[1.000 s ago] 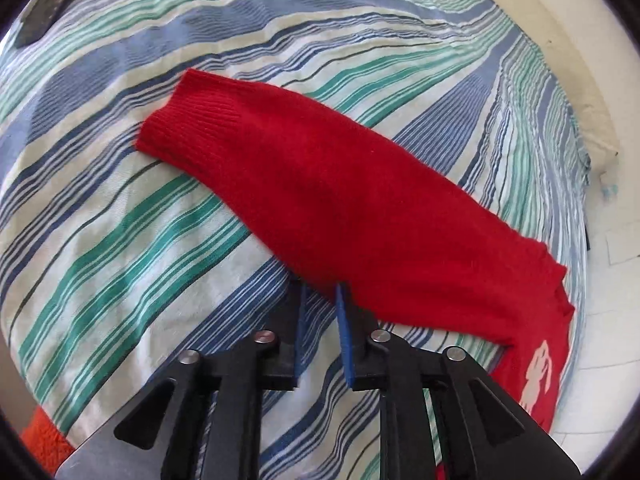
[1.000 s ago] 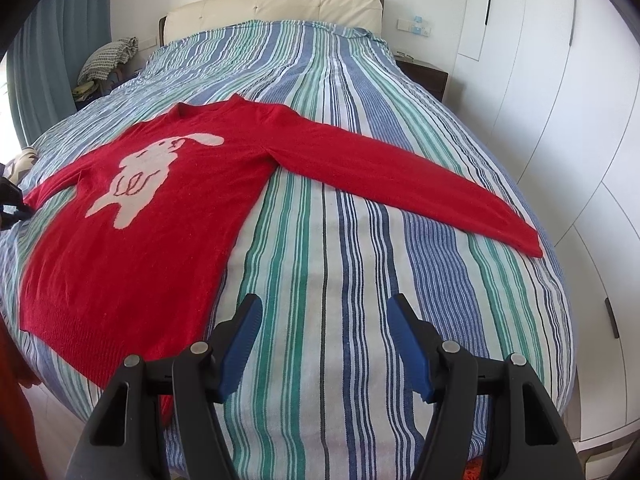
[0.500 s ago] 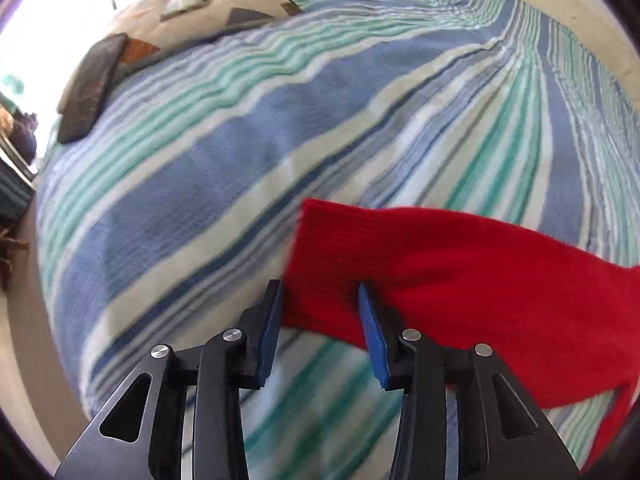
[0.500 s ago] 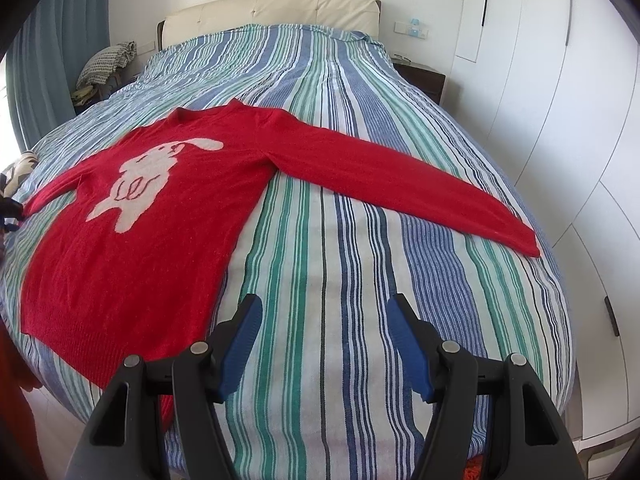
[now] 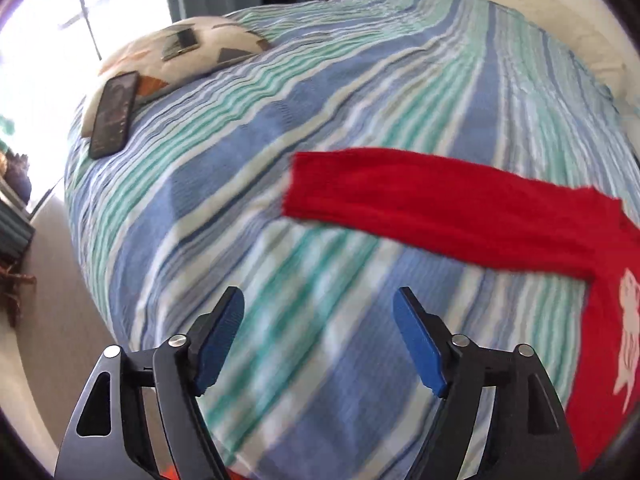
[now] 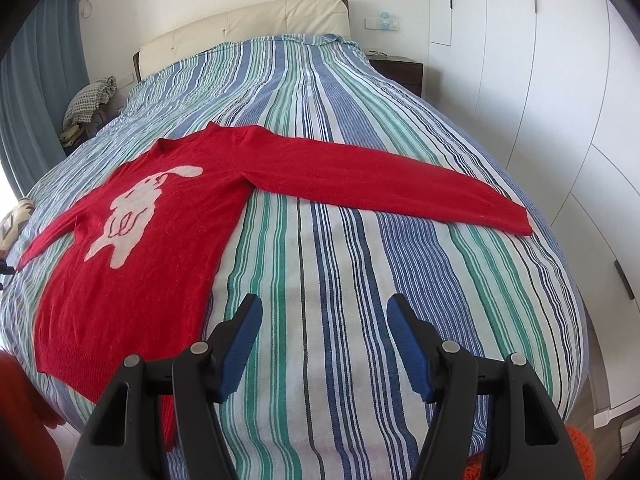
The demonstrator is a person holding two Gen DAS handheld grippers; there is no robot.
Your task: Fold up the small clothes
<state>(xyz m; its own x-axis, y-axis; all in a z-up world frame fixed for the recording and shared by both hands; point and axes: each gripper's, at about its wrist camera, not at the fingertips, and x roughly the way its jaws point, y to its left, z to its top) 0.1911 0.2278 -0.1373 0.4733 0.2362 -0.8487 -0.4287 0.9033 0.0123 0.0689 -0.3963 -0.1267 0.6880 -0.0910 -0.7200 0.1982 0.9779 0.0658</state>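
Red sweater (image 6: 132,248) flat on striped bed (image 6: 340,280), sleeve cuff (image 5: 304,184) free, both grippers' fingers released

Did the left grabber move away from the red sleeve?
Yes. The left gripper has backed off the sleeve cuff: its fingers, earlier closing around the cuff, are now open over bare striped bedspread, nearer the bed's edge.

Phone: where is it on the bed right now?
In the left wrist view the phone lies at upper left, near the striped bedspread's edge, leaning against a patterned cushion, well clear of the red sweater's sleeve.
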